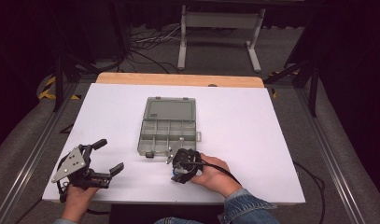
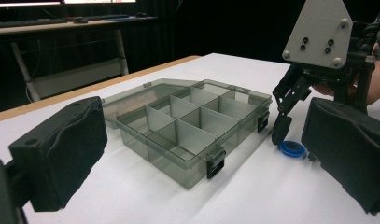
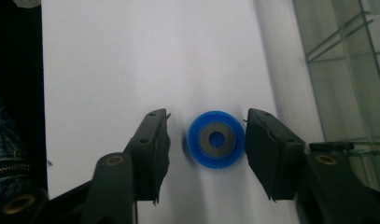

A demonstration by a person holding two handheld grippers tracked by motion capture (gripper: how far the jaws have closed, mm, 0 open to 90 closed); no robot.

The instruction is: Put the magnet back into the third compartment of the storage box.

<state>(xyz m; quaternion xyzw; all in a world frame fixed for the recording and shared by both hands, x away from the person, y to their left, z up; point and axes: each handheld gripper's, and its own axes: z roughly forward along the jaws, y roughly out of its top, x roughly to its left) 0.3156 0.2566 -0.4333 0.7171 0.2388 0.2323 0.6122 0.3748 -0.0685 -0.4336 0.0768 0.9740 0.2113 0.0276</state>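
A small blue ring (image 3: pixel 216 139) with a grey centre lies flat on the white table (image 1: pixel 253 140), just in front of the box's near edge. My right gripper (image 3: pixel 207 122) points straight down over it, open, one jaw on each side; the right jaw nearly touches the ring and the left stands a little off. The high view shows that gripper (image 1: pixel 180 171) in a hand near the table's front. My left gripper (image 1: pixel 109 155) is held at the front left, open with nothing in it. Its own camera looks past its wide pads (image 2: pixel 66 149) at the ring (image 2: pixel 292 148).
A clear grey compartment box (image 1: pixel 168 137) sits mid-table, its lid (image 1: pixel 171 110) laid open at the back and several bare compartments (image 2: pixel 197 123) showing. Black latches (image 2: pixel 215 163) hang off its near edge. Bare table lies left and right of it. A wooden strip (image 1: pixel 178 79) edges the far side.
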